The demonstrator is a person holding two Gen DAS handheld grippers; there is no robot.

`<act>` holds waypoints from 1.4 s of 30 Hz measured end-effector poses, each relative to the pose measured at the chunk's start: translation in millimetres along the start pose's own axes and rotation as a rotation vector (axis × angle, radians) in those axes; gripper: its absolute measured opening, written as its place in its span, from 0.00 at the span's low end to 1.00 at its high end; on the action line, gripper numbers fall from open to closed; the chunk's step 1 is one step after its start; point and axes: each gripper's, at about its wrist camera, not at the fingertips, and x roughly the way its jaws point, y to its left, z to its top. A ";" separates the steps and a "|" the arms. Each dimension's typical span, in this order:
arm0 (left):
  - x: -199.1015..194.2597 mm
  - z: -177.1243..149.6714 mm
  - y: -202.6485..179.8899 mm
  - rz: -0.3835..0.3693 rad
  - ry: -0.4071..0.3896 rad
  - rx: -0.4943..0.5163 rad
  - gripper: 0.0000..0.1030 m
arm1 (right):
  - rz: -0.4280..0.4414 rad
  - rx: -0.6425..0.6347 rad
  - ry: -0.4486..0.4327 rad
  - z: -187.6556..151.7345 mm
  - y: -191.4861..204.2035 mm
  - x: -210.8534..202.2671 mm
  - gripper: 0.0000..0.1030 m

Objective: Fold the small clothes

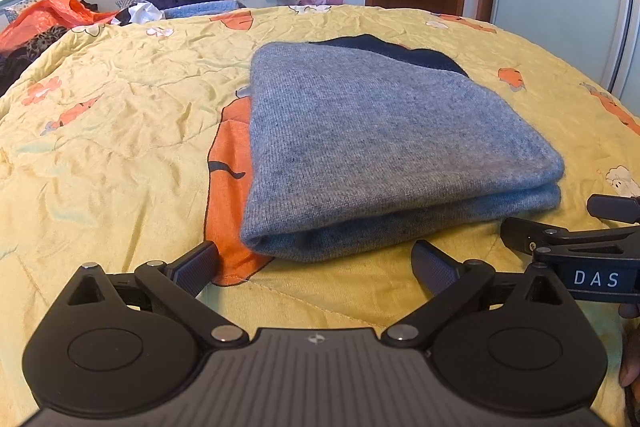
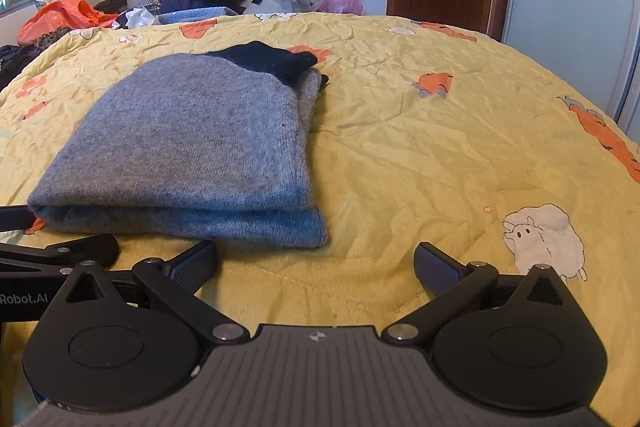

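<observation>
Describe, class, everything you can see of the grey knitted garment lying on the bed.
The grey knitted garment looks like soft, fuzzy wool, with a dark navy part at its far end. It is folded into a flat, stacked bundle, its layered fold facing the cameras, and rests on the yellow patterned bedspread. Nothing else touches it; neither gripper holds it.

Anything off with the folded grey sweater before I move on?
Mostly tidy. At the far end of the grey sweater, its dark navy part sticks out unevenly past the fold, and a lower layer peeks out along the right edge.
</observation>
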 end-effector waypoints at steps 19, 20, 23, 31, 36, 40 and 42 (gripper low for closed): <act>1.5 1.2 -1.7 0.033 -0.001 -0.018 1.00 | 0.012 -0.006 -0.004 -3.0 0.3 -3.9 1.00; 1.6 1.3 -1.8 0.034 -0.001 -0.018 1.00 | 0.012 -0.006 -0.004 -3.0 0.1 -3.8 1.00; 1.5 1.1 -1.9 0.034 -0.001 -0.018 1.00 | 0.012 -0.006 -0.004 -2.9 0.2 -3.5 1.00; 1.5 1.1 -1.7 0.035 -0.001 -0.018 1.00 | 0.013 -0.006 -0.004 -2.9 0.2 -3.4 1.00; 1.4 1.1 -1.7 0.034 -0.001 -0.018 1.00 | 0.012 -0.006 -0.004 -3.1 0.3 -3.4 1.00; 1.4 1.1 -1.9 0.034 -0.001 -0.018 1.00 | 0.012 -0.006 -0.004 -3.1 0.3 -3.4 1.00; 1.4 1.2 -1.8 0.034 -0.001 -0.019 1.00 | 0.012 -0.006 -0.004 -3.0 0.2 -3.3 1.00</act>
